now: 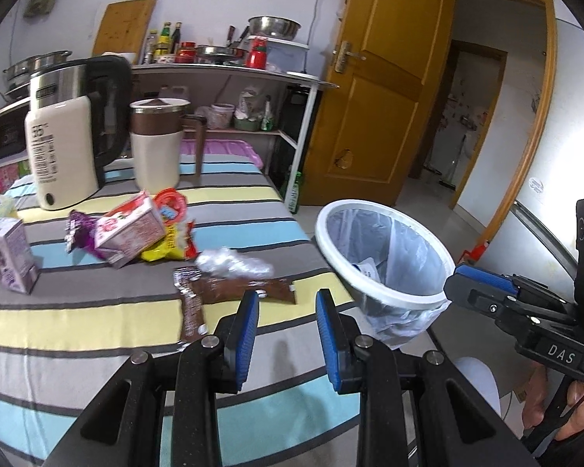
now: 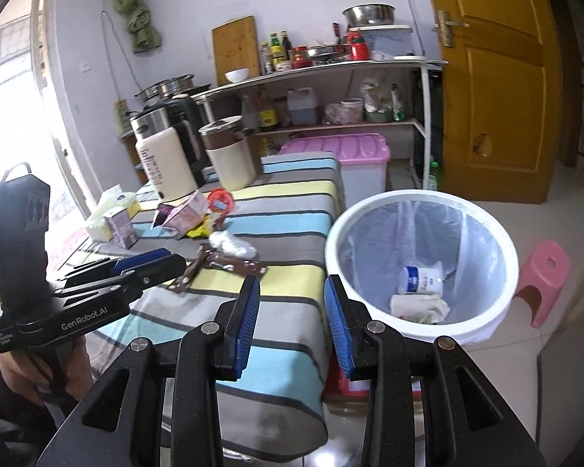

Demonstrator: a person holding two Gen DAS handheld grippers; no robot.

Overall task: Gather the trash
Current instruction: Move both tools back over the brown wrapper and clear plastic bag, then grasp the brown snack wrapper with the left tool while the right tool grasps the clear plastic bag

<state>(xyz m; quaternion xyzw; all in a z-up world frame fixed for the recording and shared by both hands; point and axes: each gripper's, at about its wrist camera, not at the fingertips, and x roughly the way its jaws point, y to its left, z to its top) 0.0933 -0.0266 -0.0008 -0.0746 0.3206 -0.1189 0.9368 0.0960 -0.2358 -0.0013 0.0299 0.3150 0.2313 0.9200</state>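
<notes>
While both of my tools hang over the near end of the striped table (image 1: 97,323), neither grips anything. My left gripper (image 1: 288,311) has its blue pads parted by a modest gap, nothing between them, tablecloth showing through. My right gripper (image 2: 292,295) has its jaws apart as well, likewise with nothing in them, and it sits over the table's right edge, just beside the bin. From the left camera the right tool appears at the far right of the picture, close to the bin's rim, with a hand (image 1: 556,401) on its grip.

Nearest to the left gripper, just beyond its pads, lie the brown wrappers (image 1: 229,292), flat on the cloth close to the table's right edge. Touching their far side is a crumpled clear plastic wad (image 1: 233,262). Farther in, toward the middle of the table, a pink carton (image 1: 130,227) leans on a yellow packet (image 1: 167,245), with a purple wrapper (image 1: 80,231) at its left and a red ring-shaped item (image 1: 171,200) behind. A purple carton (image 1: 9,253) stands upright near the left edge.

The white trash bin (image 2: 420,198), lined with a clear bag, stands off the table's right edge; it already holds a white pot (image 2: 422,278) and crumpled paper (image 2: 420,305).

At the far end stand a kettle (image 1: 62,144) and a cream jug (image 1: 157,140).
</notes>
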